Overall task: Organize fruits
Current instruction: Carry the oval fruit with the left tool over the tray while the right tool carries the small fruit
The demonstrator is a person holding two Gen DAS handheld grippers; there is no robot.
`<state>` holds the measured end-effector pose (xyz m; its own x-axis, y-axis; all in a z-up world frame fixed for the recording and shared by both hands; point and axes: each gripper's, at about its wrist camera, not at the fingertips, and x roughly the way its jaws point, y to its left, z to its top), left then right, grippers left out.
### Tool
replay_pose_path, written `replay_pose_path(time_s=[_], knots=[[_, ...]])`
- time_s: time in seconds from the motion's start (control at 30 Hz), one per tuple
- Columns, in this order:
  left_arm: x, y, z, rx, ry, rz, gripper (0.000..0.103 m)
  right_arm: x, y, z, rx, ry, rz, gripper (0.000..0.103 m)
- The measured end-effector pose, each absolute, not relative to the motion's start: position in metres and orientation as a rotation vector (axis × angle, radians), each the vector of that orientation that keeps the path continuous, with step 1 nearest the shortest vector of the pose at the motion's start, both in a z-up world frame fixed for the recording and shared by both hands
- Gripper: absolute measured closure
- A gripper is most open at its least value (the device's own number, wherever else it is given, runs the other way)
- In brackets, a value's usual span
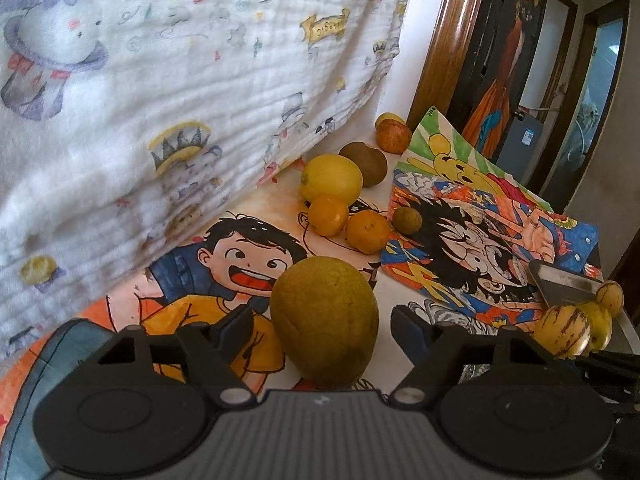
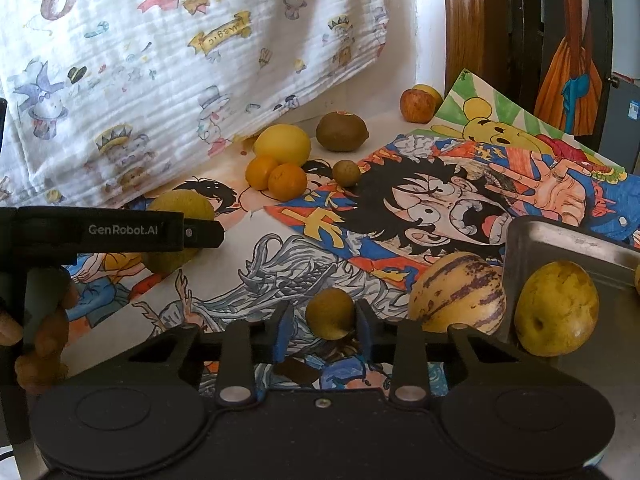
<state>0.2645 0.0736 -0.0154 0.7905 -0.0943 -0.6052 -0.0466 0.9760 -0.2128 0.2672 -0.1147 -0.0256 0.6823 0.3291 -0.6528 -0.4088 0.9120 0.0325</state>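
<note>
My left gripper is open, its fingers on either side of a large yellow-green pear-like fruit standing on the table. That fruit shows in the right wrist view behind the left gripper. My right gripper is shut on a small brown round fruit, held just above the drawings. A metal tray at right holds a yellow fruit. A striped yellow melon lies beside it.
Further back lie a lemon, two small oranges, a kiwi, a small brown fruit and an apple. A patterned white cloth hangs at left. Cartoon drawings cover the table.
</note>
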Motion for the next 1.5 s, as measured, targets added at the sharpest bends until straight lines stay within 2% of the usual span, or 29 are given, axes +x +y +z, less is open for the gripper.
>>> replay_pose_path(time_s=[0.13, 0.3, 0.37, 0.83, 1.5], knots=[[0.265, 0.072, -0.016, -0.216, 0.66, -0.034, 0.036, 0.267, -0.115, -0.026, -0.118, 0.703, 0.417, 0.071], [0.264, 0.065, -0.017, -0.172, 0.653, -0.028, 0.039, 0.266, -0.114, -0.026, -0.117, 0.698, 0.421, 0.074], [0.264, 0.065, -0.017, -0.165, 0.648, -0.018, 0.044, 0.267, -0.114, -0.026, -0.114, 0.699, 0.421, 0.075], [0.242, 0.063, -0.003, -0.226, 0.632, -0.034, 0.045, 0.241, -0.129, -0.005, -0.055, 0.666, 0.439, 0.075], [0.175, -0.014, 0.038, -0.253, 0.577, -0.123, 0.045, 0.159, -0.221, 0.043, 0.02, 0.526, 0.344, 0.075]])
